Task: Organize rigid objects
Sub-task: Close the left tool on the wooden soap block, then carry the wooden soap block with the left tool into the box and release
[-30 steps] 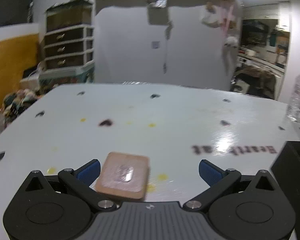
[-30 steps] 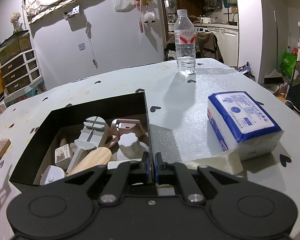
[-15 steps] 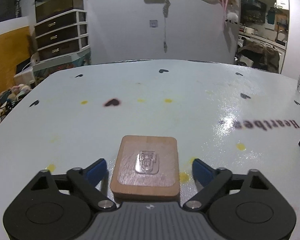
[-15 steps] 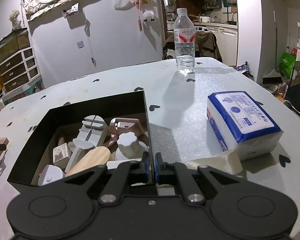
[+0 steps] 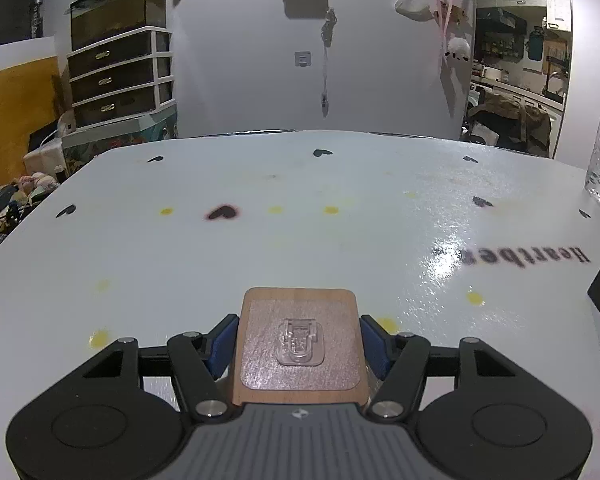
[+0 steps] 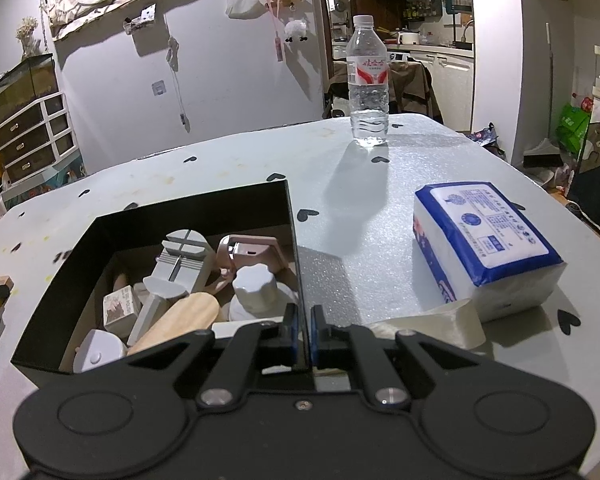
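The left gripper (image 5: 299,344) pinches the wooden block (image 5: 300,350) to lift it, while the right gripper (image 6: 303,330) clamps the black box (image 6: 180,216) wall, steadying it near the table's (image 6: 364,208) front edge.

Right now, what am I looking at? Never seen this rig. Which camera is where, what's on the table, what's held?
No robot arm here: a person holds a two-finger tool in each hand, and each has a fisheye camera looking along its fingers.

Left view: the left tool has its blue pads against both sides of a flat wooden block with a clear plastic piece on top, low over the white table.

Right view: the right tool is pinched on the near wall of a black box that holds small household items. On the table beside it are a tissue pack and, farther back, a water bottle.
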`<state>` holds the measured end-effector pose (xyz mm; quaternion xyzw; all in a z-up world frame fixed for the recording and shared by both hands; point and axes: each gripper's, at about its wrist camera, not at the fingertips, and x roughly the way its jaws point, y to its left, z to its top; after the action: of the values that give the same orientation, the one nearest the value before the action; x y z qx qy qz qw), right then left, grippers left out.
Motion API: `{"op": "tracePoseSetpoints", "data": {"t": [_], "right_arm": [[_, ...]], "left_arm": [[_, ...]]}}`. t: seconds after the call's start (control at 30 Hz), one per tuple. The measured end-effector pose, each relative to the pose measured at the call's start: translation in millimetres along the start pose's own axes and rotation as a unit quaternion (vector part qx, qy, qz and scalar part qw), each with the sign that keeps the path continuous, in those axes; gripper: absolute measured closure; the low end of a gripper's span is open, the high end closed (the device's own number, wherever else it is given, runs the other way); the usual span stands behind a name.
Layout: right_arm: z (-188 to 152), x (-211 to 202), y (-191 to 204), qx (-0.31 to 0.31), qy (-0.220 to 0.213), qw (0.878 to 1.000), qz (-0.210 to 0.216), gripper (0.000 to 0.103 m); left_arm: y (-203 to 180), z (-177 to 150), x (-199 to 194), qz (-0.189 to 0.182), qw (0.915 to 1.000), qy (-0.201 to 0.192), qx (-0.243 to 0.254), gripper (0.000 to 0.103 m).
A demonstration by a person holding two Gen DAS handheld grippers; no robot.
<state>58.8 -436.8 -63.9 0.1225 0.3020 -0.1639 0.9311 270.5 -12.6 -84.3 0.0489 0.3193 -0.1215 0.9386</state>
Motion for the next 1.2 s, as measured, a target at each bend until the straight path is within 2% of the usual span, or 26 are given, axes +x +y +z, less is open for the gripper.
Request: {"op": "tracePoseSetpoints", "data": {"t": [0.17, 0.3, 0.43, 0.57, 0.8, 1.0, 1.1, 1.2], "right_arm": [[0, 0, 0, 0.001, 0.0, 1.0, 0.0, 0.097], [0, 0, 0, 0.002, -0.001, 1.0, 0.001, 0.097], [-1, 0, 0, 0.002, -0.001, 1.0, 0.002, 0.097], [-1, -1, -1, 0.003, -0.002, 1.0, 0.004, 0.097], [-2, -1, -2, 0.005, -0.004, 1.0, 0.009, 0.096], [-2, -1, -3, 0.006, -0.005, 1.0, 0.01, 0.096], [-2, -2, -4, 0.007, -0.006, 1.0, 0.013, 0.096], [-2, -2, -5, 0.008, -0.007, 1.0, 0.016, 0.096]], "left_arm": [[-1, -7, -13, -0.024, 0.9988, -0.004, -0.044, 0.039], [-3, -16, -25, -0.054, 0.9943, -0.007, -0.091, 0.039], [-9, -21, -37, -0.104, 0.9835, -0.003, -0.148, 0.039], [-23, -13, -51, -0.152, 0.973, -0.016, -0.173, 0.039], [-78, 15, -74, -0.221, 0.9686, -0.05, -0.103, 0.039], [-139, 32, -76, -0.274, 0.9597, -0.052, -0.035, 0.039], [-171, 34, -76, -0.282, 0.9581, -0.048, 0.003, 0.039], [-198, 33, -73, -0.266, 0.9627, -0.04, 0.032, 0.039]]}}
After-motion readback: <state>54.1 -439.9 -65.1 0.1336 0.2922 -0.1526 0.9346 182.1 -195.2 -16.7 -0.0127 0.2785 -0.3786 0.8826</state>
